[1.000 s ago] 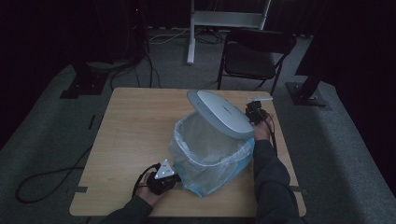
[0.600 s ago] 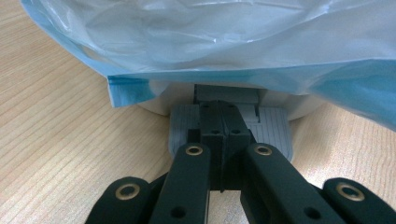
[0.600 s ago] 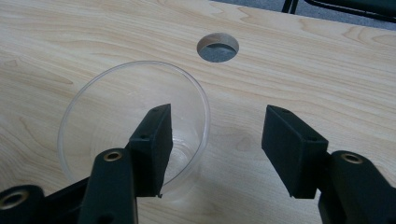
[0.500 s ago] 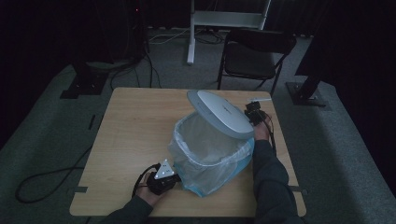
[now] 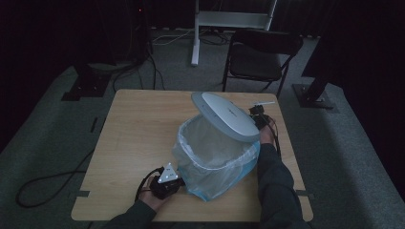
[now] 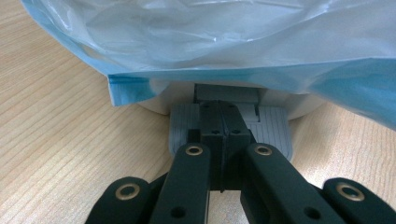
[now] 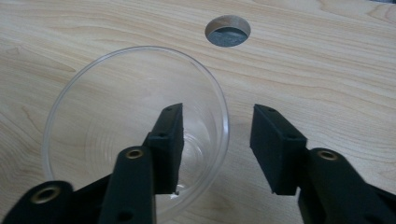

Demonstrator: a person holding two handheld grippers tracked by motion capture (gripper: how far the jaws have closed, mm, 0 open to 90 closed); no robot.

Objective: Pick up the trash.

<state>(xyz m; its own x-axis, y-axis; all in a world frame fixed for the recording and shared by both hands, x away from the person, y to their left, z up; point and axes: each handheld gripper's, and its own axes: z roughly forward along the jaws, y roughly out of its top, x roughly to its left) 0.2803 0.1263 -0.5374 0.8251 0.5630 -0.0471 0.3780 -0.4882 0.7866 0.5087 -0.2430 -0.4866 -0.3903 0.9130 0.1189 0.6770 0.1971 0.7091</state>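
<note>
A white pedal bin [image 5: 217,157] lined with a pale blue bag [image 6: 210,42] stands on the wooden table [image 5: 138,129], its lid [image 5: 229,117] tilted up. My left gripper [image 5: 171,183] is at the bin's near side. In the left gripper view, the left gripper [image 6: 223,123] is shut, its tips resting on the grey pedal [image 6: 275,128]. My right gripper [image 5: 258,119] is behind the lid. The right gripper [image 7: 217,116] straddles the rim of a clear cup [image 7: 116,107], one jaw inside and one outside. Its jaws have just been closing but do not press the wall.
A round hole [image 7: 228,31] in the tabletop lies just beyond the cup. A dark folding chair [image 5: 260,57] stands past the table's far edge. A cable [image 5: 43,186] loops on the floor at the left. Bare tabletop spreads left of the bin.
</note>
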